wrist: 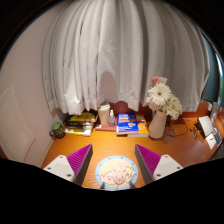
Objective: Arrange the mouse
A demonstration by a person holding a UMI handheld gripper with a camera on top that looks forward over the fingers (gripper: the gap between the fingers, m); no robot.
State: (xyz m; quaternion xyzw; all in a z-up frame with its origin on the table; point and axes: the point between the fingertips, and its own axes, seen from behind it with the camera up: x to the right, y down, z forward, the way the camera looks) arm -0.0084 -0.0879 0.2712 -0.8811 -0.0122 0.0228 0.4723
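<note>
My tongs (114, 160) hang released over the wooden bench (100, 143), a round pale patterned mat (116, 173) between them. I can't see any mouse; I should scan past the white flower vase (157, 121) first.

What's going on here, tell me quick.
A person is holding a hand-held claw above a wooden desk. Its fingers are open and grip nothing; between them lies a round mat with a pale mouse-like thing on it. Beyond stand a vase of white flowers, a blue book and a white jug, before white curtains.
</note>
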